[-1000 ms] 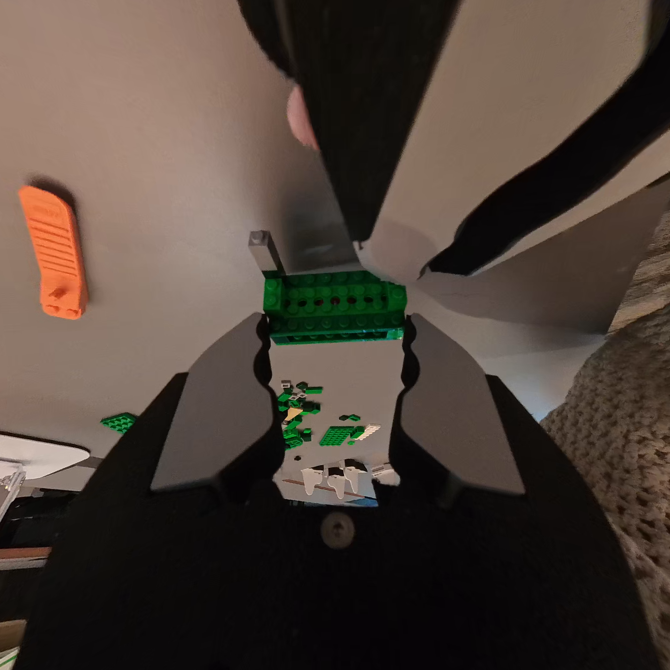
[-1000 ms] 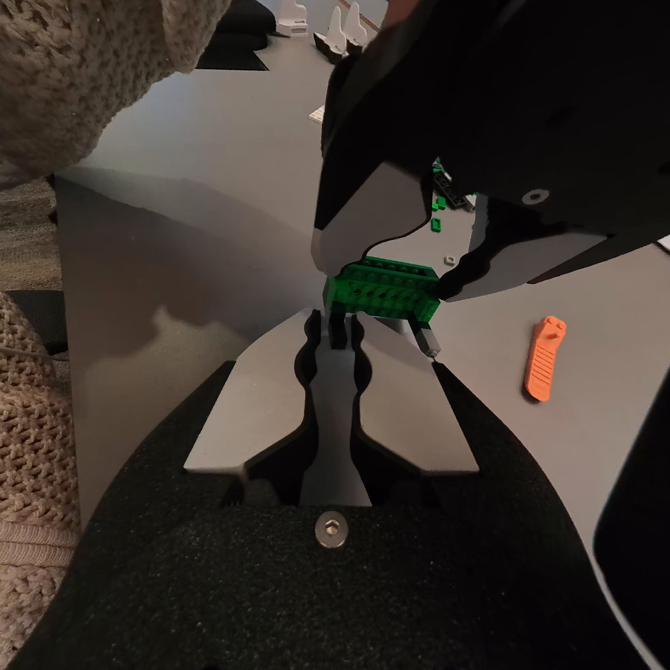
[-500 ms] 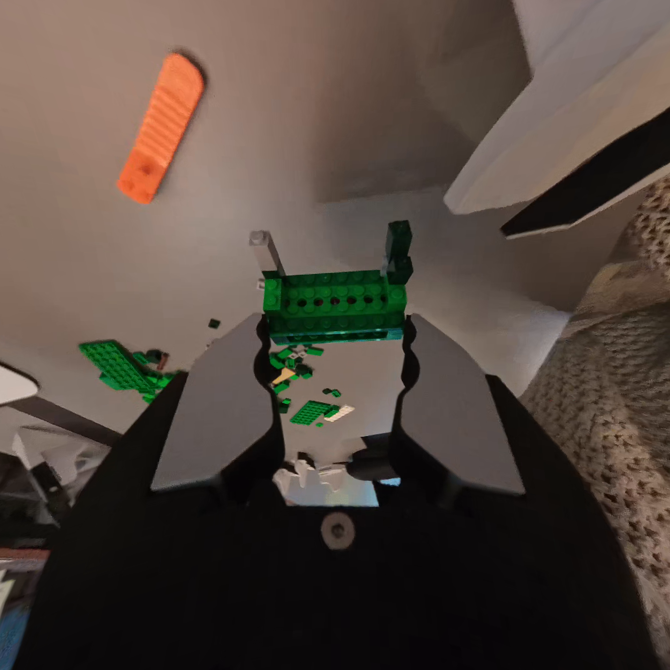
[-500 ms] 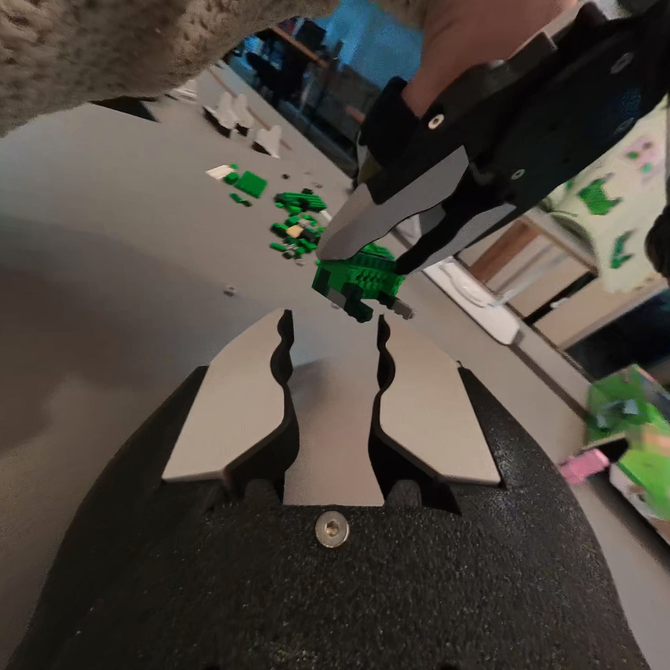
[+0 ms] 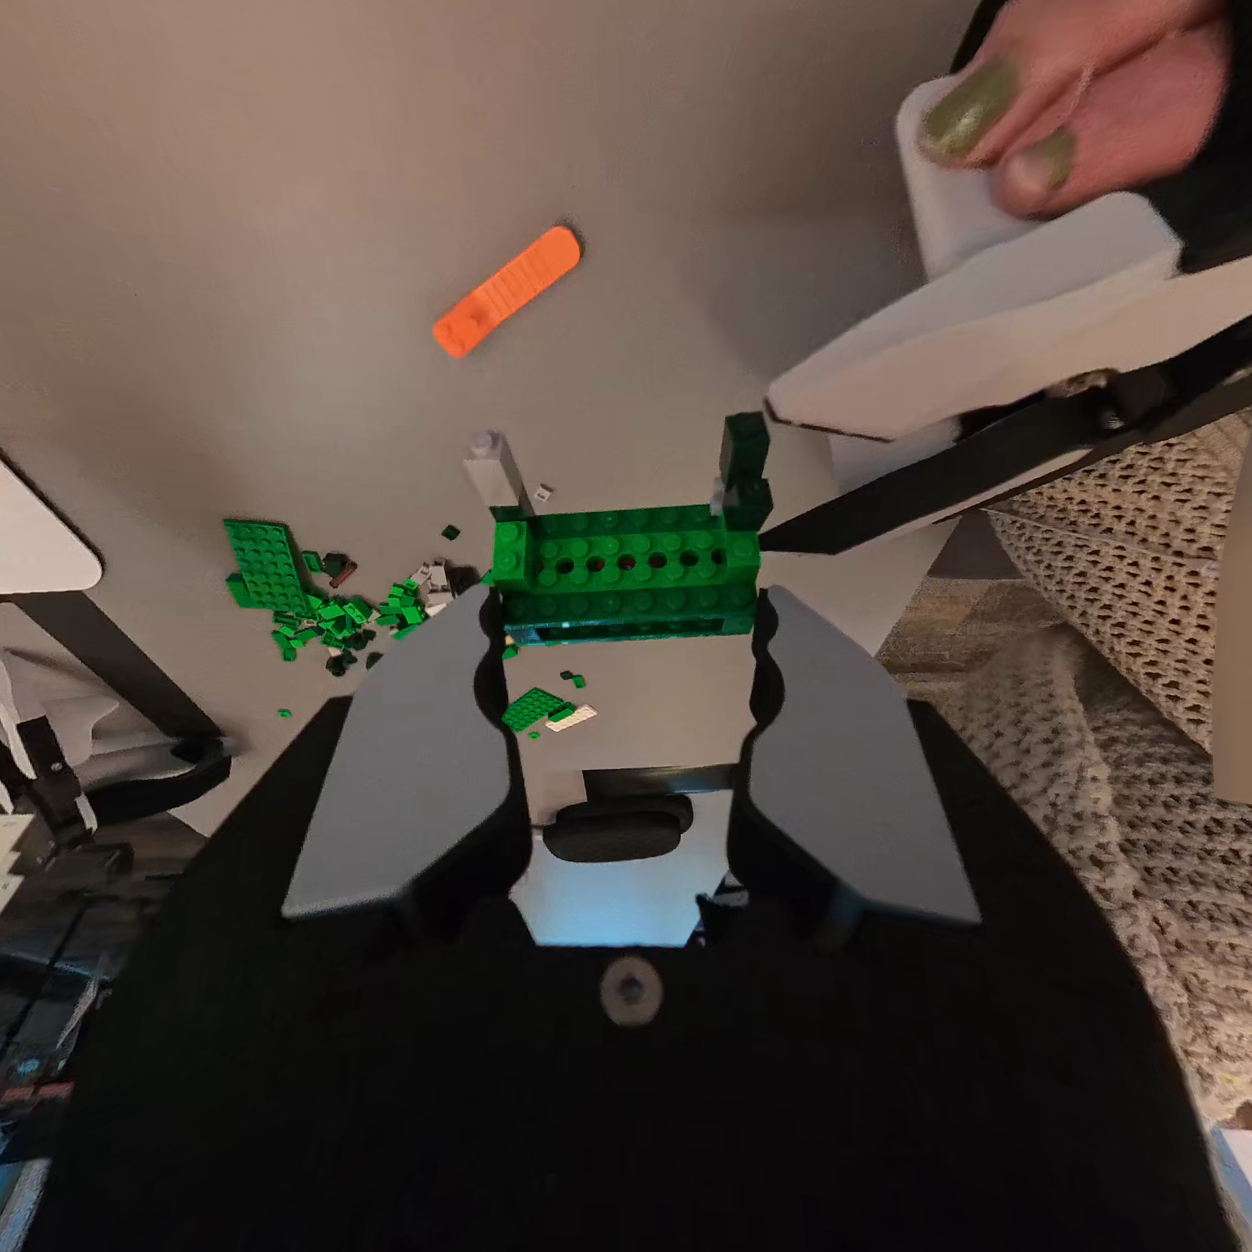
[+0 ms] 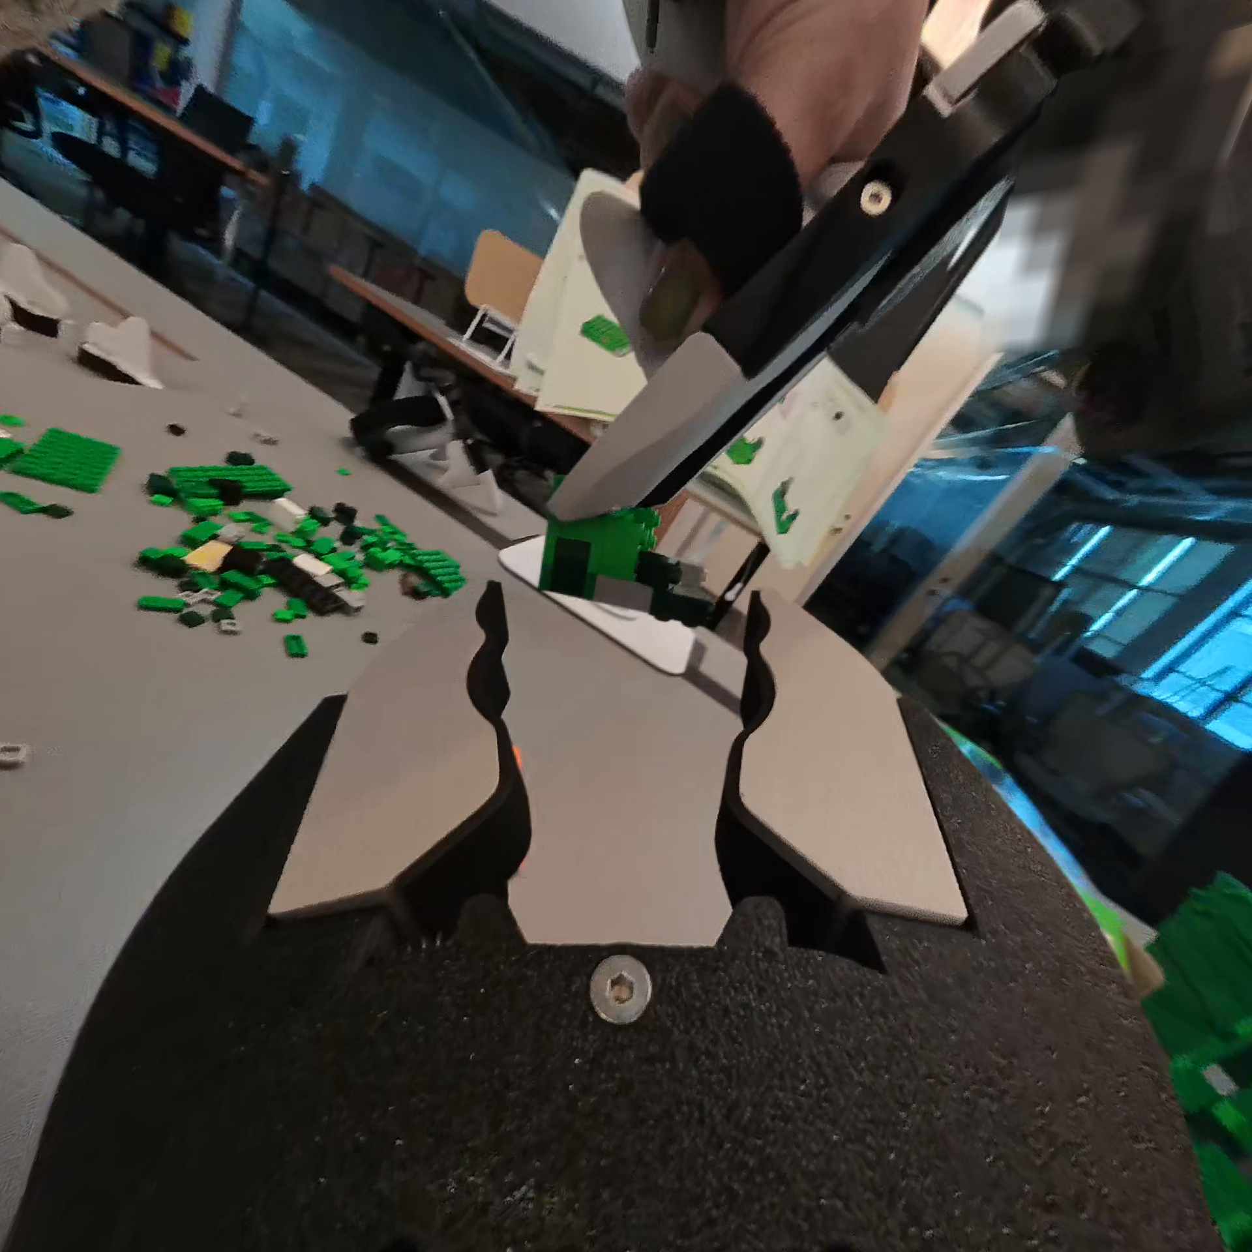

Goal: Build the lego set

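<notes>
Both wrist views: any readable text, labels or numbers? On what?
None readable.
Propped booklet: print too blurred.
Green box at the lower right edge: blurred.
Orange brick separator: no legible marking.

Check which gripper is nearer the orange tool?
Left, probably. The left gripper is held above the table with the orange tool ahead of it; the right gripper sits farther off.

Black gripper [image 5: 627, 610], grey fingers [image 5: 420, 745], seemingly knitted sleeve [image 5: 1118, 576].
</notes>
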`<state>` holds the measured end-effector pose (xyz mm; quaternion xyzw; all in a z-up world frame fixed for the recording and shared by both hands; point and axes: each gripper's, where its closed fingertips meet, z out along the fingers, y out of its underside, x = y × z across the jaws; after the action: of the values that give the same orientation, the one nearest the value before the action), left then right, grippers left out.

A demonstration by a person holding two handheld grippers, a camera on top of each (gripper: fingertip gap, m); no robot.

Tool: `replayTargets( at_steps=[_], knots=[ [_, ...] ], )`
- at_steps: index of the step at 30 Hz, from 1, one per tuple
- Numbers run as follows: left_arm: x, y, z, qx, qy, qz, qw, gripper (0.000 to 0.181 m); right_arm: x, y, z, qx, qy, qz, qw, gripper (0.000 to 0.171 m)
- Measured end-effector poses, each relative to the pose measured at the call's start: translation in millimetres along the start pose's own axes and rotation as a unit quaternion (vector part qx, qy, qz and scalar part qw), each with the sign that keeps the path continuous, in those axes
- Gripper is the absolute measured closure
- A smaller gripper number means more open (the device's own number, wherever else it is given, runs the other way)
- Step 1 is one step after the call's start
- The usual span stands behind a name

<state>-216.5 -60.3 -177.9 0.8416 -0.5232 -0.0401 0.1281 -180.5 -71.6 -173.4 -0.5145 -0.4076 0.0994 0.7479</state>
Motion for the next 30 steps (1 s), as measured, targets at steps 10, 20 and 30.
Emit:
replayTargets(
  at_steps=[10,20,30],
  knots=[
    [5.8,-13.1,-14.9,-0.022,0.008,-0.024,0.999,0.111,16.3,-12.6,4.7,0.007,0.021,0.013,1.0,0.105],
    [9.3,-16.4,-19.1,-0.02,0.013,-0.028,0.999,0.111,20.4,-9.0,7.8,-0.005,0.028,0.016,0.999,0.122],
    [14.5,-24.1,-26.1,-0.008,0.007,-0.016,1.0,0.111,28.2,-13.2,3.3,0.006,0.035,0.024,0.999,0.128]
  ],
)
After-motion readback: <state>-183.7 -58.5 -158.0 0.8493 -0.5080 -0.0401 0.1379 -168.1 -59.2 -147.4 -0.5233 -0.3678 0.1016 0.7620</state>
